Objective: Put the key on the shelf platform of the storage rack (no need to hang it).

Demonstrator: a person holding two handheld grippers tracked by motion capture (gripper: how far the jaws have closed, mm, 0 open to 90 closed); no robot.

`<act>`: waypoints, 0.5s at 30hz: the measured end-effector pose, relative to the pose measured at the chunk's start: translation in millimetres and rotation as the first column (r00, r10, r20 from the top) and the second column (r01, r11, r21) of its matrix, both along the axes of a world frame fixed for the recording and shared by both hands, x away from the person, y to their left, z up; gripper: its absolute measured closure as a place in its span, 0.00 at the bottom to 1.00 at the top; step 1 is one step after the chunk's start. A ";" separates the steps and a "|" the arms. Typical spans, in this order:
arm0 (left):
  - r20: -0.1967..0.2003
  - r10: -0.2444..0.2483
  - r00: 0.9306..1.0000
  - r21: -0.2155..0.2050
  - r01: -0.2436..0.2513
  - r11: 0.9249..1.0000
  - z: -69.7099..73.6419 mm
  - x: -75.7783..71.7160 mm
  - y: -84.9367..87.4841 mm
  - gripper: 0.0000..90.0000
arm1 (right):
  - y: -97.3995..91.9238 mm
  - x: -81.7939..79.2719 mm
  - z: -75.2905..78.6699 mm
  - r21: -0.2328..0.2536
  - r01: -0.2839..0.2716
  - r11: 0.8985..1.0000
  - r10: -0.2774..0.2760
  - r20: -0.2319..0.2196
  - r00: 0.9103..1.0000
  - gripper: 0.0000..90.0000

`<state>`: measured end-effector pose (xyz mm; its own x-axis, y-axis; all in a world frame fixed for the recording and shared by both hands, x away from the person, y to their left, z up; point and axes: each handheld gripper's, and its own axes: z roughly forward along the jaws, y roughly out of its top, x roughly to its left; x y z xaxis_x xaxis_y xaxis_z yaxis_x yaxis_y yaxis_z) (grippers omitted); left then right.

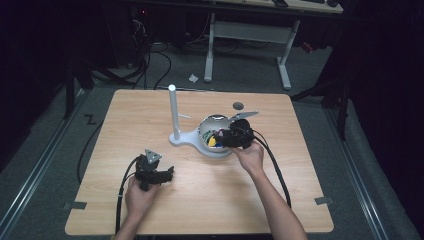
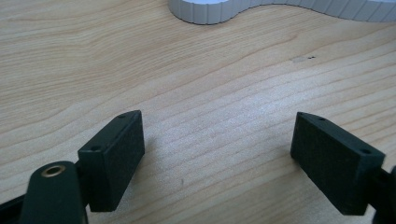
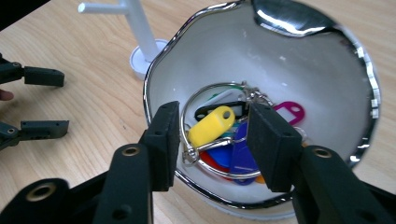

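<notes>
A white bowl (image 1: pixel 212 119) with a chrome rim (image 3: pixel 369 79) sits mid-table, joined to a white stand with an upright post (image 1: pixel 173 112). Inside lies a metal key ring (image 3: pixel 210 86) carrying a yellow tag (image 3: pixel 211 125), a blue tag (image 3: pixel 238 151), a pink tag (image 3: pixel 292 112) and others. My right gripper (image 3: pixel 212 135) dips into the bowl from the right (image 1: pixel 222 137); its jaws stand apart on either side of the ring and yellow tag, with no pad pressing on them. My left gripper (image 1: pixel 169 174) rests low over bare wood at the front left, open with nothing between its jaws (image 2: pixel 217 140).
The stand's white base edge (image 2: pixel 210 11) lies just beyond the left gripper. A small grey disc (image 1: pixel 238 105) marks the table behind the bowl. Another desk's white legs (image 1: pixel 284 65) and floor cables stand past the far edge. Both cables trail toward the front edge.
</notes>
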<state>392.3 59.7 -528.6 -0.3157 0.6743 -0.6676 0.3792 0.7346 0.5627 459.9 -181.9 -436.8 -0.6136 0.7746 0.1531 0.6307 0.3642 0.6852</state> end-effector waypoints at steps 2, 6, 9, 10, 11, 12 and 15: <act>0.001 0.000 1.000 0.001 0.000 1.000 0.0 0.1 0.0 0.20 | -1.3 -2.3 3.5 -0.008 0.014 1.000 -0.014 0.013 1.000 0.58; 0.000 0.000 1.000 0.000 0.000 1.000 0.0 0.0 0.0 0.20 | -4.7 -6.7 9.7 -0.017 0.022 1.000 -0.021 0.050 0.999 0.57; 0.000 0.000 1.000 0.000 0.000 1.000 0.0 0.0 0.0 0.20 | -6.8 -8.8 13.6 -0.013 0.026 1.000 -0.025 0.060 0.998 0.57; 0.001 -0.001 1.000 0.002 0.001 1.000 -0.1 0.0 0.1 0.20 | -7.5 -9.5 15.0 -0.014 0.024 1.000 -0.023 0.065 0.998 0.57; 0.000 0.000 1.000 0.001 0.000 1.000 0.0 0.1 0.0 0.20 | -8.4 -10.3 16.3 -0.017 0.023 1.000 -0.022 0.073 0.997 0.57; 0.000 0.001 1.000 0.000 -0.001 1.000 0.0 0.1 -0.1 0.20 | -9.5 -11.6 18.0 -0.011 0.029 1.000 -0.028 0.071 0.997 0.57; 0.000 0.000 1.000 0.001 0.000 1.000 0.0 0.1 0.0 0.20 | -12.5 -13.2 21.1 -0.006 0.034 0.999 -0.033 0.083 0.996 0.56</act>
<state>392.4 59.7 -528.7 -0.3154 0.6747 -0.6673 0.3792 0.7342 0.5632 446.8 -194.4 -415.7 -0.5976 0.7959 0.0969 0.5840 0.3493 0.7328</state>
